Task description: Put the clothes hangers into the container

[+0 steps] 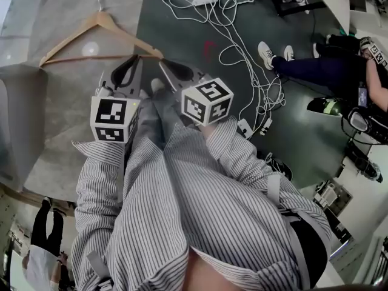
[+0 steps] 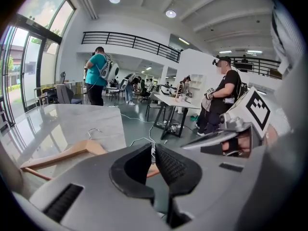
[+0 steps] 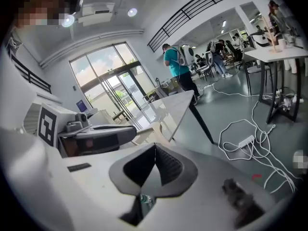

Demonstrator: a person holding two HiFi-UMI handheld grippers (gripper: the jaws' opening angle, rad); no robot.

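Hanger (image 1: 104, 22) on table (image 1: 60, 2) beside grey container (image 1: 21, 120)

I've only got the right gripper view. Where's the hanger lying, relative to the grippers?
Observer: In the head view, the wooden hanger lies flat on the marble table, just beyond the tips of the left gripper, with its hook pointing away from the person.
Operator: Is the left one holding it?
Observer: No. The left gripper view shows its jaws together with nothing between them. The hanger's arm lies past the tips.
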